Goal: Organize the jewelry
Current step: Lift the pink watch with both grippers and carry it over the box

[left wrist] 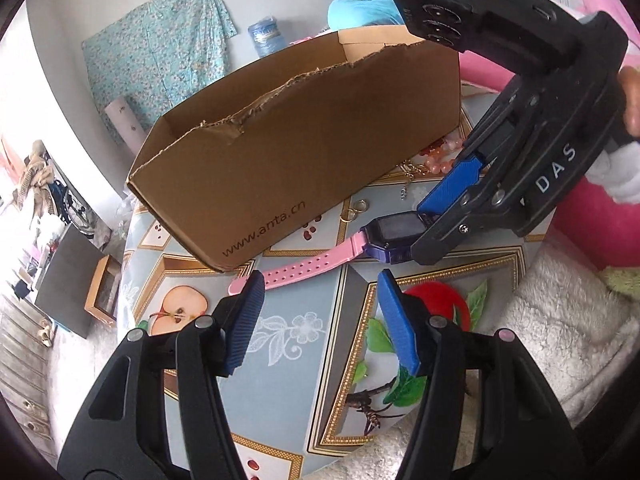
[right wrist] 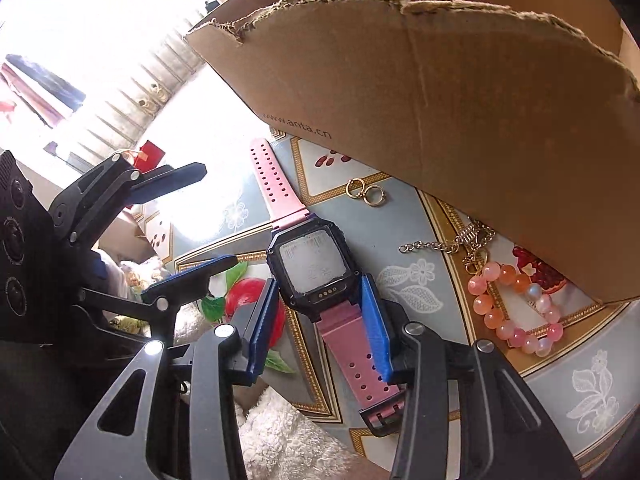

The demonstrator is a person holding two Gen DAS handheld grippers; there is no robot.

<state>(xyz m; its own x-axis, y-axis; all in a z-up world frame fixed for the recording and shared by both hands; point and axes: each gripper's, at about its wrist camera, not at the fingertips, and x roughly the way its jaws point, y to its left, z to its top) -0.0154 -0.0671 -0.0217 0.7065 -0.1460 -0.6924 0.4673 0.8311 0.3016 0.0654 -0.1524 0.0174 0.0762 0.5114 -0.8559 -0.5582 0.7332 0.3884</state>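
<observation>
1. Right tool (right wrist: pixel 320 322) is spread, blue pads either side of the watch (right wrist: pixel 312 268) where body meets strap; no contact visible yet. Closing there risks a pad catching only the strap (right wrist: pixel 360 360), so the body would likely pivot or slide out
2. Watch lies flat on the tabletop (right wrist: pixel 400 240), near its edge. A sideways nudge could push it off onto the white towel (right wrist: pixel 280 436)
3. Left tool (left wrist: pixel 320 320) hangs spread and empty near the far strap end (left wrist: pixel 280 276); the tools could collide
4. Rings (right wrist: pixel 370 192), chain (right wrist: pixel 436 245) and bead bracelet (right wrist: pixel 516 312) lie just beside the cardboard box (right wrist: pixel 460 100); dragging the strap could scatter them under its tilted wall
</observation>
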